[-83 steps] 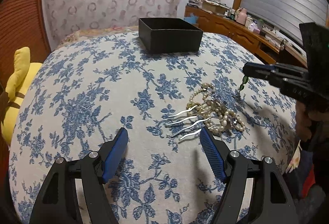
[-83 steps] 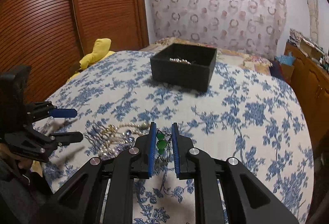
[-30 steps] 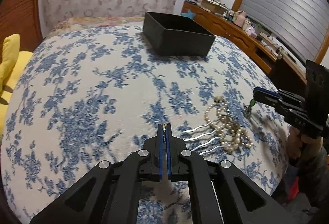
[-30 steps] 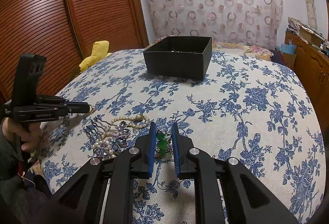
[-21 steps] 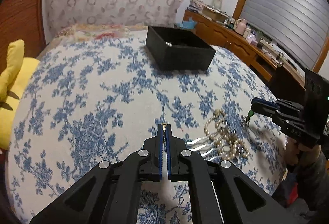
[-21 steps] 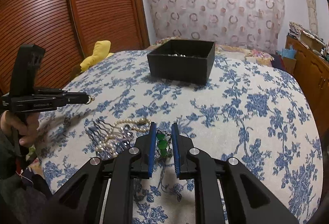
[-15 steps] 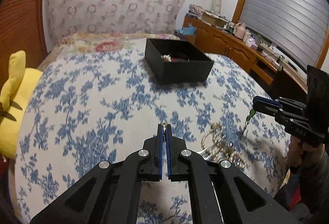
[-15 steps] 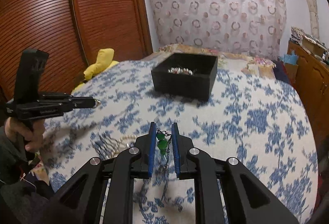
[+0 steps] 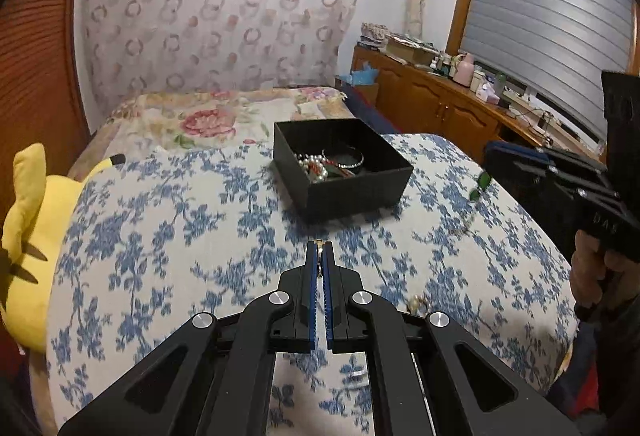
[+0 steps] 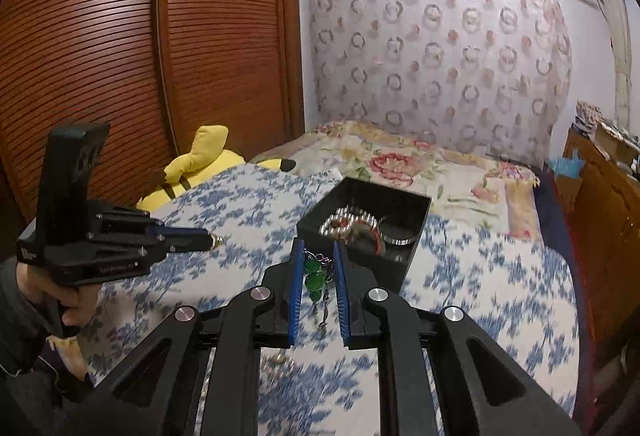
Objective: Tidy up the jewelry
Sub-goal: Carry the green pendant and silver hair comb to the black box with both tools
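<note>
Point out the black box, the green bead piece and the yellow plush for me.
black box (image 9: pixel 356 191), left wrist view, on its front wall.
green bead piece (image 10: pixel 315 279), right wrist view, on the middle bead.
yellow plush (image 9: pixel 30 236), left wrist view, on its body.

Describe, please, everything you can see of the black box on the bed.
The black box is square, open-topped and lidless, with thin matte walls that look like card. It sits flat on the blue-flowered bedspread, one corner turned toward the left gripper. Inside lie a pearl strand, red beads and a thin silver bangle. Neither gripper touches it; the right gripper, holding a green bead piece, is close to it.
</note>
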A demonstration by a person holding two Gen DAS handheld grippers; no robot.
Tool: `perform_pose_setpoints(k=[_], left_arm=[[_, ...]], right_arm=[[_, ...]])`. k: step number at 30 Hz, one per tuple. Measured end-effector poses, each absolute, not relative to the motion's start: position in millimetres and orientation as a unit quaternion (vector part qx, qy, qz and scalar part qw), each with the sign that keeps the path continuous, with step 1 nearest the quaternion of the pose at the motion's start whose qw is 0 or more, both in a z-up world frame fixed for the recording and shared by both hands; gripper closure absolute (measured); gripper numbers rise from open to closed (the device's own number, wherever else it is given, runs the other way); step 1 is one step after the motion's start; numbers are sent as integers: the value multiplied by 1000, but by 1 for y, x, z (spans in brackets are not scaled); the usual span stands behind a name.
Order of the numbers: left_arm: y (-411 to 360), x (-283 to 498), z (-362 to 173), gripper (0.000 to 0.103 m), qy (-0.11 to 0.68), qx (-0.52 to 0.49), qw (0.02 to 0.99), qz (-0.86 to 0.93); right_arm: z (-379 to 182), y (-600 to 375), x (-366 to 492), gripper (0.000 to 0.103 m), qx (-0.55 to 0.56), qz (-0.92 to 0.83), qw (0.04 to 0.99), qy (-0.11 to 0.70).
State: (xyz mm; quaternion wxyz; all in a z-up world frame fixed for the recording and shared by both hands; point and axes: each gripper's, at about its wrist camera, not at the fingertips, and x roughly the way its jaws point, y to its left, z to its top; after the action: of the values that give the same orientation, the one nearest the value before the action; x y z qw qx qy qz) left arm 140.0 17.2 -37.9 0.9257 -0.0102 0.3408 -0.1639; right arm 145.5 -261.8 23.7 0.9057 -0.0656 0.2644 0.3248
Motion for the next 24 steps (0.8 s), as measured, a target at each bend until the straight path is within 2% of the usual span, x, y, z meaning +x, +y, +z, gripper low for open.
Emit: perform_pose_setpoints(k=[10, 24], left_arm=[[10, 174, -31, 101, 339, -1, 927, -163], [-7, 238, -27, 101, 344, 4, 923, -169]], right_arm=[[38, -254, 201, 86, -71, 330, 906, 253], [12, -249, 261, 86, -67, 334, 898, 279]])
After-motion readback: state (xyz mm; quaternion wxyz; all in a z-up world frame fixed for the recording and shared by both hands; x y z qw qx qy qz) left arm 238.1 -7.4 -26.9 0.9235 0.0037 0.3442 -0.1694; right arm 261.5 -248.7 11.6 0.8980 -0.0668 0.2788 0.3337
